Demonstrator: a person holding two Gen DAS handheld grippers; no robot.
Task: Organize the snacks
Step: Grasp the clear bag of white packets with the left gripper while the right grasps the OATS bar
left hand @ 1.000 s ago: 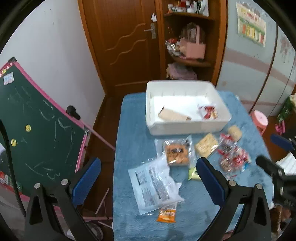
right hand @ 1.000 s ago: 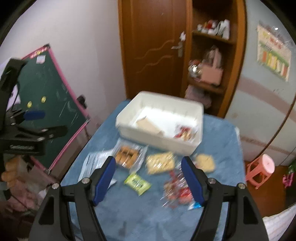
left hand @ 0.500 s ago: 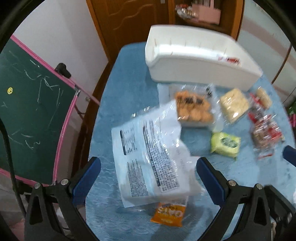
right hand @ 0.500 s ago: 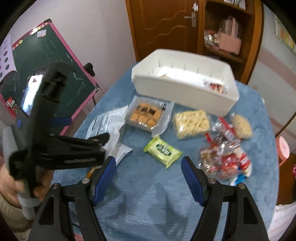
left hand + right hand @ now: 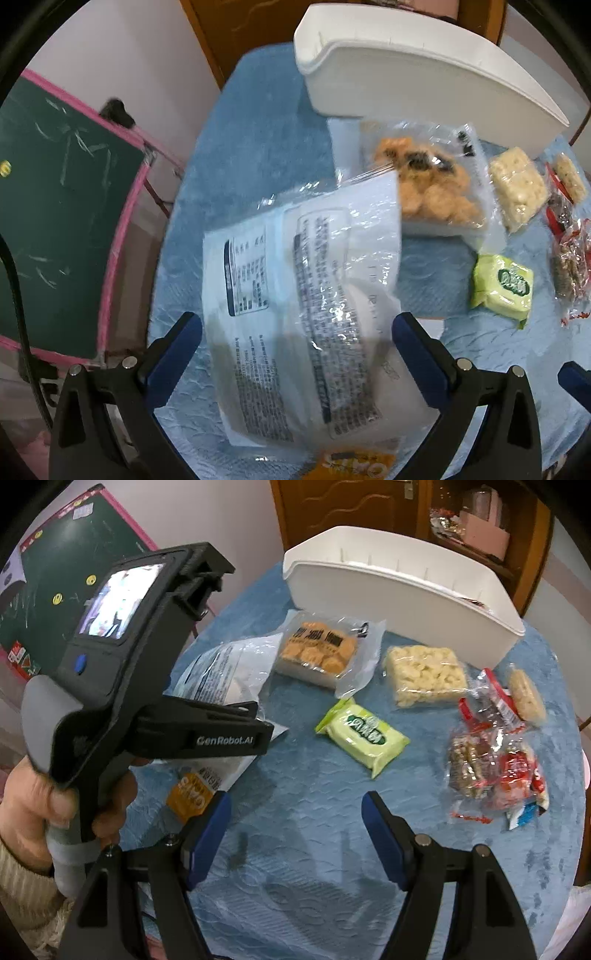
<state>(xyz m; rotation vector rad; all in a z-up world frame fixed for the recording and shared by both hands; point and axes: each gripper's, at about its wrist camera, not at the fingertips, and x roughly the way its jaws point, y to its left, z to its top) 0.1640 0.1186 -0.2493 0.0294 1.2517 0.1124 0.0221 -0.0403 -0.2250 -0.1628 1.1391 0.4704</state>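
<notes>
Snacks lie on a blue table cover (image 5: 258,122) in front of a white bin (image 5: 413,74) (image 5: 399,590). My left gripper (image 5: 295,350) is open, low over a large white printed bag (image 5: 303,302), its fingers either side of it. An orange packet (image 5: 354,461) peeks from under the bag. My right gripper (image 5: 295,827) is open and empty above bare cover, short of a green packet (image 5: 364,734). A tray of orange biscuits (image 5: 317,651), a pale cracker block (image 5: 424,675), a round cracker (image 5: 526,698) and red-wrapped snacks (image 5: 491,771) lie nearby.
A green chalkboard with a pink frame (image 5: 55,229) stands left of the table. A wooden door (image 5: 340,506) and shelf unit (image 5: 484,524) are behind the bin. The left gripper's body and the hand holding it (image 5: 122,686) fill the left of the right wrist view.
Both grippers have come down and forward towards the table. The left one has closed in on the white bag; the right one now hovers near the green packet.
</notes>
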